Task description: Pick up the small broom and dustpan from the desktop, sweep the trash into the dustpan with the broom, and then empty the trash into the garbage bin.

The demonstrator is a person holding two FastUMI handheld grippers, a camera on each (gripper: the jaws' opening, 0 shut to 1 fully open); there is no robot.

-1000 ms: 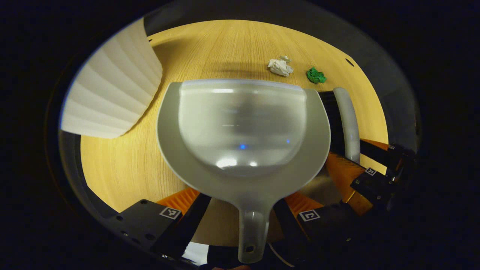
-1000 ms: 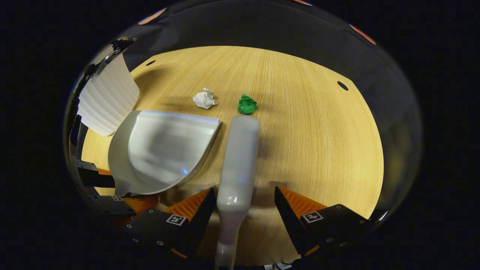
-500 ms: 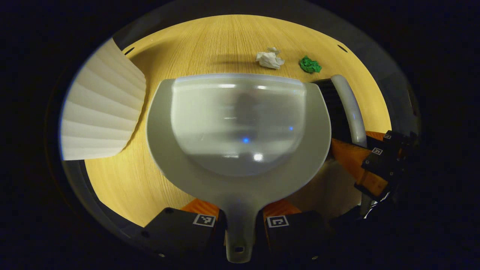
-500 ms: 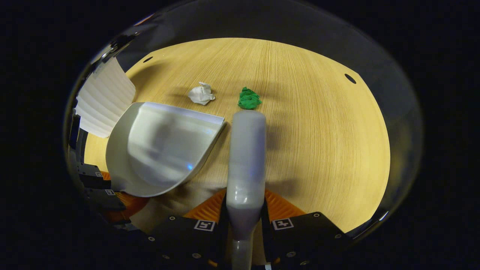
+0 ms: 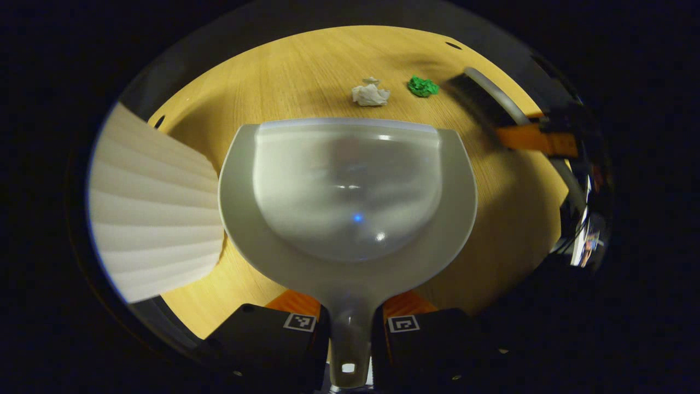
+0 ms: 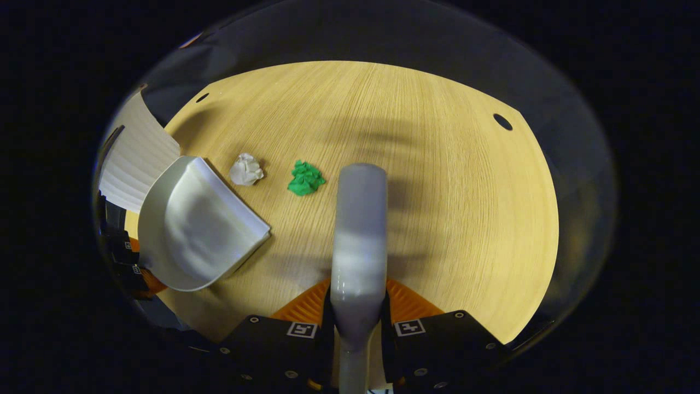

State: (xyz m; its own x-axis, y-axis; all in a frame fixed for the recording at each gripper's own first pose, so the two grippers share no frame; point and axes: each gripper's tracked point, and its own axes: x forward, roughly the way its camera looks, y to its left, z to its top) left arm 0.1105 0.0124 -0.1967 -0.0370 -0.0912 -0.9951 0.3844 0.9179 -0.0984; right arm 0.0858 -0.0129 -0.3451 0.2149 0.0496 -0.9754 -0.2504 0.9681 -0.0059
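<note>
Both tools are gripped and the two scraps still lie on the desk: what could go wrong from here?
1. The white paper ball and green paper ball lie beyond the dustpan lip; a hard stroke of the broom may flick them past it.
2. The dustpan is held only by its thin handle in the left gripper, so it may twist.
3. The ribbed white bin sits close beside the dustpan and may be bumped.

Each gripper (image 5: pixel 350 328) (image 6: pixel 355 328) has black housings. They carry small square black-and-white markers (image 5: pixel 299 322) and round screws (image 6: pixel 250 319).
</note>
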